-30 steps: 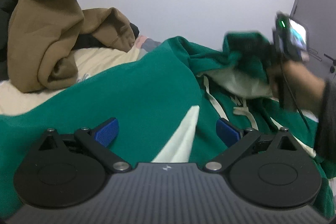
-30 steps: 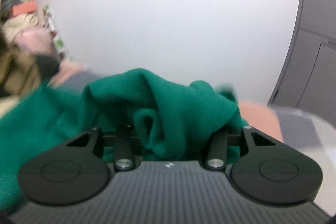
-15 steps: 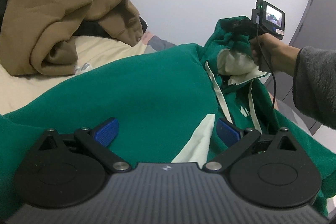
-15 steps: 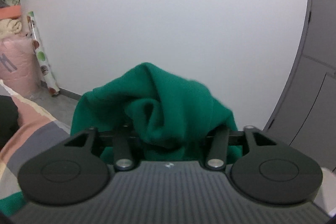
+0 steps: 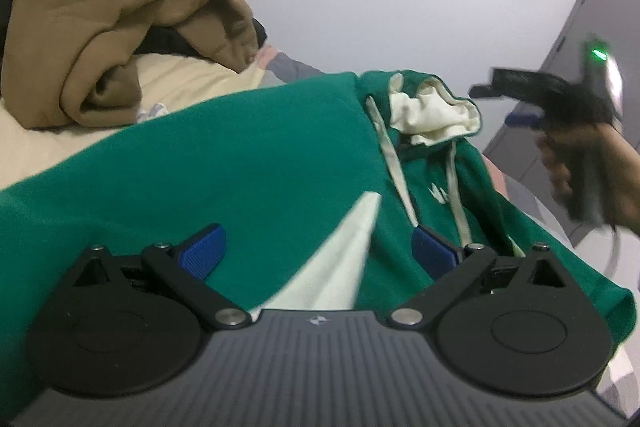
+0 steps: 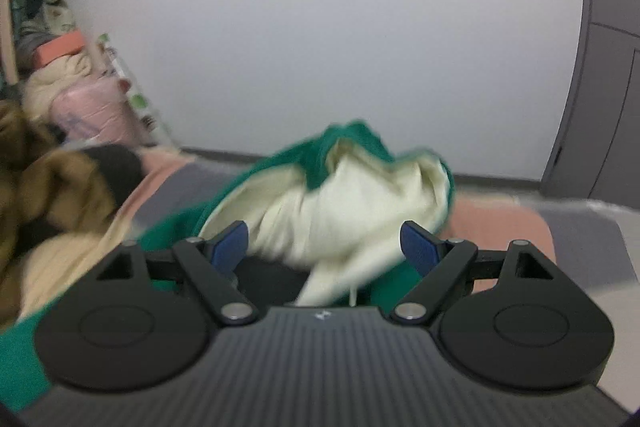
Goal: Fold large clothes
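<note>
Now | one green hoodie (image 5: 248, 163) | two grippers, fingers apart | one brown garment (image 5: 88, 23)

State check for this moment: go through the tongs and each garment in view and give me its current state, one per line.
Left tongs: open, over the green hoodie, gripping nothing.
Right tongs: open, empty, just short of the hood.
Green hoodie: spread on the bed, not folded.
Hood: crumpled, cream lining showing.
Drawstrings: loose, lying on the chest.
Brown garment: heaped, unfolded.
Grey door: shut.
</note>
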Demonstrator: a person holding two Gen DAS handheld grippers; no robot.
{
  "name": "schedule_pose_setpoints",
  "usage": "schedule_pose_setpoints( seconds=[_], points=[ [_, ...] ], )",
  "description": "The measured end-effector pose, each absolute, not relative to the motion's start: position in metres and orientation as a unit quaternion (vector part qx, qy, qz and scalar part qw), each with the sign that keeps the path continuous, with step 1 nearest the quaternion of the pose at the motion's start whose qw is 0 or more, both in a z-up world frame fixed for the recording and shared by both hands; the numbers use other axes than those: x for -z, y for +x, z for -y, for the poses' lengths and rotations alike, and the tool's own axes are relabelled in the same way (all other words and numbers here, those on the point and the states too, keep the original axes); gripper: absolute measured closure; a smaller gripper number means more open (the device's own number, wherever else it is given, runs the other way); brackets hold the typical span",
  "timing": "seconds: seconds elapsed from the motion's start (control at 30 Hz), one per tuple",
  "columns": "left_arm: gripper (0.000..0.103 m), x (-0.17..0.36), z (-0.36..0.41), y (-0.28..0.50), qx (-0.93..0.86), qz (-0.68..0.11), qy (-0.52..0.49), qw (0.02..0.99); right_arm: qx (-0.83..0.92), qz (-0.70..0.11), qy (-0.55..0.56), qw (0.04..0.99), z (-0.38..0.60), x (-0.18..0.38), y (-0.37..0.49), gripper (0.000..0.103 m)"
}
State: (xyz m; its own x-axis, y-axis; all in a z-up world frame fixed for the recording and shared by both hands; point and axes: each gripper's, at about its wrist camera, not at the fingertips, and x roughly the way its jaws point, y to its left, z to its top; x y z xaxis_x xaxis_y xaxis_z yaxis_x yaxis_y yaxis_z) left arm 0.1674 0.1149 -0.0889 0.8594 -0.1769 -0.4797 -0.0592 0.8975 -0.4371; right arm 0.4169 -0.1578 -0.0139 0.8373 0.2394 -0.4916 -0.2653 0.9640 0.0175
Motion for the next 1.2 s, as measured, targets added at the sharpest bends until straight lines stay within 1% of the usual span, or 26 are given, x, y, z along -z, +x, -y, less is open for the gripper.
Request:
schedule_pose_setpoints(
  seconds=[0.13, 0.4, 0.5, 0.67, 0.73, 0.77, 0.8, 0.83, 0.87, 0.9, 0.93, 0.97, 1.0, 1.07, 1.2],
  points=[
    [0.002, 0.081, -0.111, 0.153, 0.034, -0.261, -0.22, 0.939, -0.157, -0.278, -0.011, 0.947, 0.176, 0.017, 0.342, 0.019],
    [0.002, 0.06, -0.124, 0.11, 0.024, -0.254, -0.238, 0.937, -0.24, -0.316, 0.009, 0.918, 0.195, 0.052, 0.191, 0.019],
    [0.003, 0.05, -0.135, 0.085, 0.016, -0.254, -0.262, 0.931, -0.289, -0.323, -0.002, 0.901, 0.187, 0.064, 0.151, 0.019],
    [0.003, 0.036, -0.14, 0.052, -0.011, -0.263, -0.253, 0.931, -0.373, -0.325, -0.029, 0.869, 0.161, 0.092, 0.103, 0.02],
    [0.004, 0.038, -0.141, 0.043, -0.015, -0.271, -0.263, 0.926, -0.403, -0.328, -0.035, 0.854, 0.15, 0.102, 0.092, 0.024],
    [0.008, 0.04, -0.14, 0.04, -0.013, -0.277, -0.268, 0.923, -0.416, -0.329, -0.043, 0.847, 0.144, 0.106, 0.091, 0.027],
    [0.014, 0.042, -0.138, 0.038, -0.01, -0.283, -0.272, 0.92, -0.425, -0.325, -0.064, 0.842, 0.136, 0.11, 0.088, 0.033],
    [0.016, 0.044, -0.137, 0.036, -0.009, -0.289, -0.272, 0.918, -0.424, -0.32, -0.083, 0.843, 0.131, 0.113, 0.085, 0.038],
    [0.021, 0.046, -0.134, 0.036, -0.009, -0.296, -0.268, 0.917, -0.416, -0.318, -0.103, 0.846, 0.127, 0.116, 0.086, 0.049],
    [0.028, 0.048, -0.132, 0.037, -0.009, -0.302, -0.263, 0.916, -0.409, -0.317, -0.112, 0.848, 0.125, 0.118, 0.087, 0.062],
    [0.031, 0.051, -0.129, 0.038, -0.008, -0.308, -0.257, 0.916, -0.404, -0.318, -0.108, 0.851, 0.126, 0.117, 0.092, 0.07],
    [0.037, 0.053, -0.128, 0.04, -0.009, -0.316, -0.251, 0.915, -0.399, -0.321, -0.092, 0.854, 0.131, 0.116, 0.097, 0.084],
    [0.043, 0.056, -0.127, 0.043, -0.009, -0.323, -0.249, 0.913, -0.394, -0.324, -0.065, 0.858, 0.139, 0.112, 0.105, 0.088],
    [0.047, 0.062, -0.127, 0.047, 0.002, -0.334, -0.253, 0.908, -0.385, -0.323, -0.015, 0.865, 0.157, 0.105, 0.114, 0.09],
    [0.047, 0.071, -0.121, 0.055, 0.041, -0.349, -0.255, 0.901, -0.353, -0.329, 0.08, 0.873, 0.189, 0.095, 0.135, 0.091]
  ],
)
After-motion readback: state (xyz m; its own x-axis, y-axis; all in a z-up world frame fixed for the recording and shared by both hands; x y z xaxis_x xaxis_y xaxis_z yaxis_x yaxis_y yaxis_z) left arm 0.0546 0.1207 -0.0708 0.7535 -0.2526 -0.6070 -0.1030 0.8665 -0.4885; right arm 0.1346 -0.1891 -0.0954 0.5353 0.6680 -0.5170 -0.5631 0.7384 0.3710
